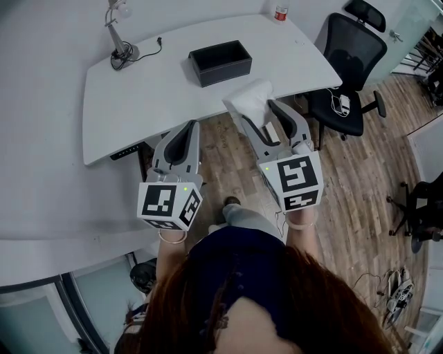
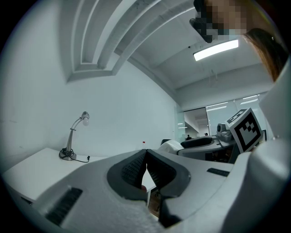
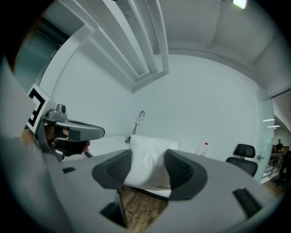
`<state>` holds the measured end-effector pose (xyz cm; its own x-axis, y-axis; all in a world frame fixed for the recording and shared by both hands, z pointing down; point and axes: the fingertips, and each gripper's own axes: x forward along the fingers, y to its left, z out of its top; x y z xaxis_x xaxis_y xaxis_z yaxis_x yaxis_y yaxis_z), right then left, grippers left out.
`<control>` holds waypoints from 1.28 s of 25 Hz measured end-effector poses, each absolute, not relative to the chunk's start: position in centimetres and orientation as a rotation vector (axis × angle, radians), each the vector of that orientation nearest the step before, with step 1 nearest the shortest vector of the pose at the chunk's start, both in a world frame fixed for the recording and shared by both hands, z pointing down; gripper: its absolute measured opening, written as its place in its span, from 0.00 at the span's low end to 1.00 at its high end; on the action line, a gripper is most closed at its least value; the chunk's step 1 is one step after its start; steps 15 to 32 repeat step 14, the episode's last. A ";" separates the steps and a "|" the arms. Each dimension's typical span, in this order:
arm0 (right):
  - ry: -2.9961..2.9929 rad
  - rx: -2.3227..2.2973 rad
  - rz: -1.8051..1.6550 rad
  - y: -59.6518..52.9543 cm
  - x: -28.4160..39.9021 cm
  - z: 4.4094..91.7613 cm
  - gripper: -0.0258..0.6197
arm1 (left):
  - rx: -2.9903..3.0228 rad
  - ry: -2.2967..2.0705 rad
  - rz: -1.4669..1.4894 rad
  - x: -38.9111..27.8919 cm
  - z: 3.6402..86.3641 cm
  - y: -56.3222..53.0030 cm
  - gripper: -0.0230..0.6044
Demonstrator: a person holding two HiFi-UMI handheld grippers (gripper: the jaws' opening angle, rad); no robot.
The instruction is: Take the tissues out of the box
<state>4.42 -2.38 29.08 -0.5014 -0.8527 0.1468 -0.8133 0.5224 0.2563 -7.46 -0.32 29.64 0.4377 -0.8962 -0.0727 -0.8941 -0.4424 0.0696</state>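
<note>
A black open-top box (image 1: 220, 61) sits on the white desk (image 1: 138, 90), near its middle. My right gripper (image 1: 261, 116) is shut on a white pack of tissues (image 1: 250, 101), held in the air just off the desk's front edge; in the right gripper view the tissue pack (image 3: 148, 160) fills the gap between the two pads. My left gripper (image 1: 181, 135) hangs beside it over the floor, jaws together and empty; in the left gripper view the left gripper (image 2: 146, 163) has its tips touching.
A desk lamp (image 1: 118, 34) with its cord stands at the desk's back left. A small red-capped bottle (image 1: 281, 12) is at the far edge. A black office chair (image 1: 346, 66) stands right of the desk on wooden floor (image 1: 360, 180).
</note>
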 end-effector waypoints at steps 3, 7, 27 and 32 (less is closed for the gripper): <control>-2.512 1.403 -0.221 -2.6 4.5 29.1 0.43 | 2.647 -1.646 -0.147 -7.4 29.7 -0.6 0.07; -2.510 1.404 -0.217 -3.0 4.7 29.1 0.43 | 2.654 -1.641 -0.138 -7.2 29.6 -1.0 0.07; -2.510 1.393 -0.213 -4.4 5.0 29.5 0.42 | 2.661 -1.637 -0.123 -6.7 29.7 -2.6 0.07; -2.510 1.393 -0.213 -4.4 5.0 29.5 0.42 | 2.661 -1.637 -0.123 -6.7 29.7 -2.6 0.07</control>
